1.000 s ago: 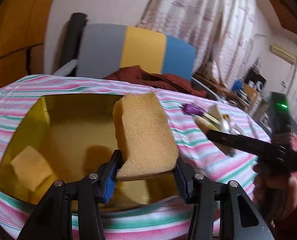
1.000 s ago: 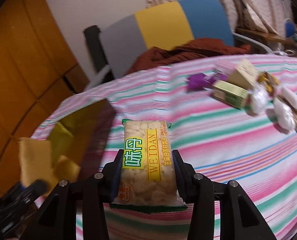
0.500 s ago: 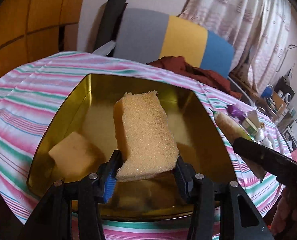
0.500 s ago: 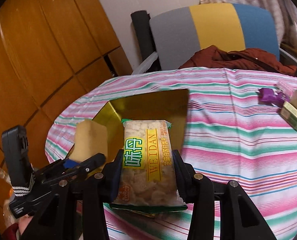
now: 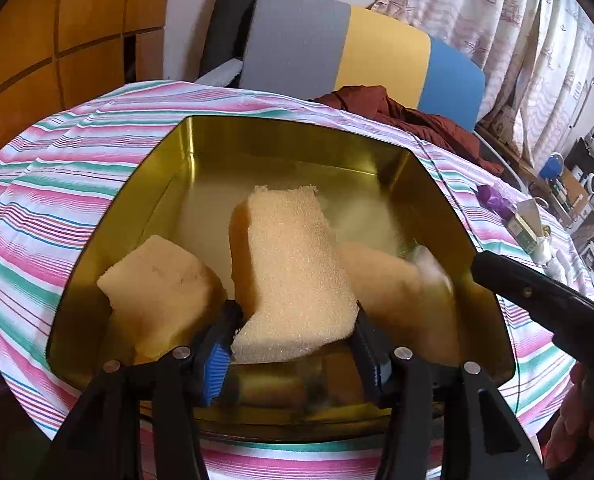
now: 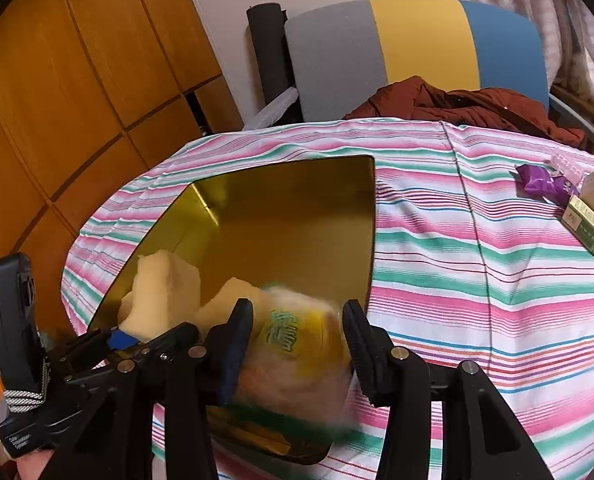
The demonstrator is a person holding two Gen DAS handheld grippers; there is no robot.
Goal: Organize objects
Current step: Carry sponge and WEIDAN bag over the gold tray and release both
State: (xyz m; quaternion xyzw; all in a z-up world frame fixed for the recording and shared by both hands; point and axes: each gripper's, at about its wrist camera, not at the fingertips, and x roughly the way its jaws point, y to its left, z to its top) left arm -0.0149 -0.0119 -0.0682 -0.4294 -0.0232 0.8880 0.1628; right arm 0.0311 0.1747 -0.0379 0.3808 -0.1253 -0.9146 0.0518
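The gold-coloured rectangular metal tin (image 5: 169, 184) sits open on the table and already contains one pale yellow foam sponge block (image 5: 157, 284) at its left side. A second, boot-shaped yellow sponge (image 5: 293, 276) stands between the fingers of the left gripper (image 5: 293, 344), low inside the tin; the jaws are opening and the pads appear to have just left its sides. The right gripper (image 6: 297, 340) hangs over the tin's near right corner with its jaws opening around a clear-wrapped snack packet with green and yellow print (image 6: 297, 344); the packet is motion-blurred, so contact cannot be confirmed, but it looks to be dropping free.

Risk: both grippers crowd the same near edge of the tin. The packet may strike the rim and fall outside onto the cloth, or the boot-shaped sponge may topple against the first block.

The table carries a pink, green and white striped cloth (image 6: 477, 280). A purple wrapper (image 6: 537, 178) and small cartons (image 6: 585, 224) lie well apart to the right. Behind stand a grey, yellow and blue chair (image 6: 417, 44), wooden panelling and patterned curtains.
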